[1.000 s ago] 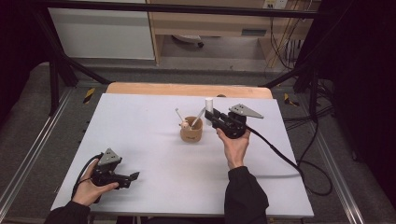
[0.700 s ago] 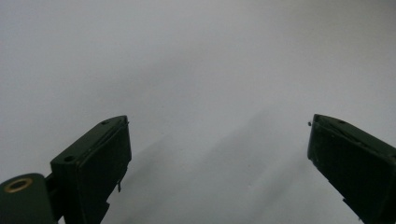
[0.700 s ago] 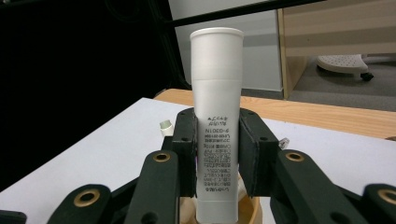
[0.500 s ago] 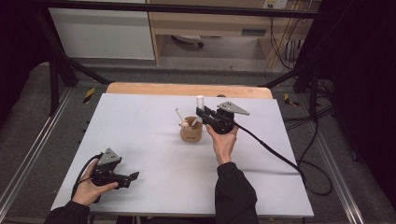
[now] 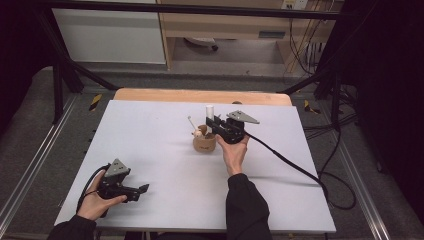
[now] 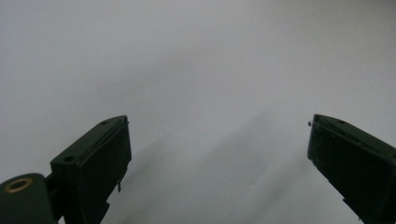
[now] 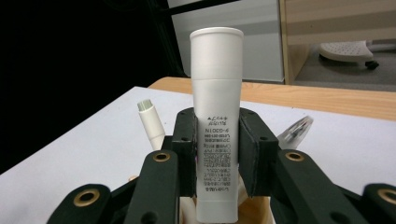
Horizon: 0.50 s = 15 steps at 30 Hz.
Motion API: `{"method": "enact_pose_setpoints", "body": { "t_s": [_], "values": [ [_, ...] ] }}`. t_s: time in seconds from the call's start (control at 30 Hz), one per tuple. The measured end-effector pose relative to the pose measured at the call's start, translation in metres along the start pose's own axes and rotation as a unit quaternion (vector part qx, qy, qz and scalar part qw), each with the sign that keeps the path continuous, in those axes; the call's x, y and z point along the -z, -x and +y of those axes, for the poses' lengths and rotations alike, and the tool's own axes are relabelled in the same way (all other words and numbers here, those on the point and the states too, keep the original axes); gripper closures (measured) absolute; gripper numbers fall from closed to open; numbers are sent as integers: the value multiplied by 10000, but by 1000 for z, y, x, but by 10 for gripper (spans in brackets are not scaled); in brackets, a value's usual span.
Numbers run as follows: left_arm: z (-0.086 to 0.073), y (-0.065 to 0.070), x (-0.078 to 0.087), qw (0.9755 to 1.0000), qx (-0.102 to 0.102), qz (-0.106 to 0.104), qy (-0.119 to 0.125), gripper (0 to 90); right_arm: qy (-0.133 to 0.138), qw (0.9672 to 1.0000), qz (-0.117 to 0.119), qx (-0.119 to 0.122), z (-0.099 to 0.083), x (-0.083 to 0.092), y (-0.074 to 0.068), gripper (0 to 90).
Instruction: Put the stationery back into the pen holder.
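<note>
A: Left gripper (image 5: 131,191) — parked low on the white table (image 5: 150,145), jaws spread wide, nothing between them; kept clear of the work, it is judged.

B: And the cup?

A: One wooden cup (image 5: 204,142), mid-table, with a white toothbrush (image 5: 192,122) leaned inside. One white tube (image 7: 217,126) is clamped upright, cap up, by the right gripper (image 7: 217,154), its foot just over the cup — seemingly for lowering in. Two grippers counted.
</note>
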State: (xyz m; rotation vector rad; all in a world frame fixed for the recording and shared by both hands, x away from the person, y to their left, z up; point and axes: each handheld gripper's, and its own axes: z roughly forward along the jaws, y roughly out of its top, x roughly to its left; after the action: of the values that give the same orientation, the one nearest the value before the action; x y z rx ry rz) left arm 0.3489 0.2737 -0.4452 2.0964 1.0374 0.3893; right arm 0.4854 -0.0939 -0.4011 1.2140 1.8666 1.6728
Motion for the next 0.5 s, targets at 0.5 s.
{"method": "enact_pose_setpoints", "body": {
  "t_s": [0.5],
  "values": [
    [0,0,0,10000,-8,-5,4,61,-188,9998,6,71,-19,-7,-2,706]
  ]
}}
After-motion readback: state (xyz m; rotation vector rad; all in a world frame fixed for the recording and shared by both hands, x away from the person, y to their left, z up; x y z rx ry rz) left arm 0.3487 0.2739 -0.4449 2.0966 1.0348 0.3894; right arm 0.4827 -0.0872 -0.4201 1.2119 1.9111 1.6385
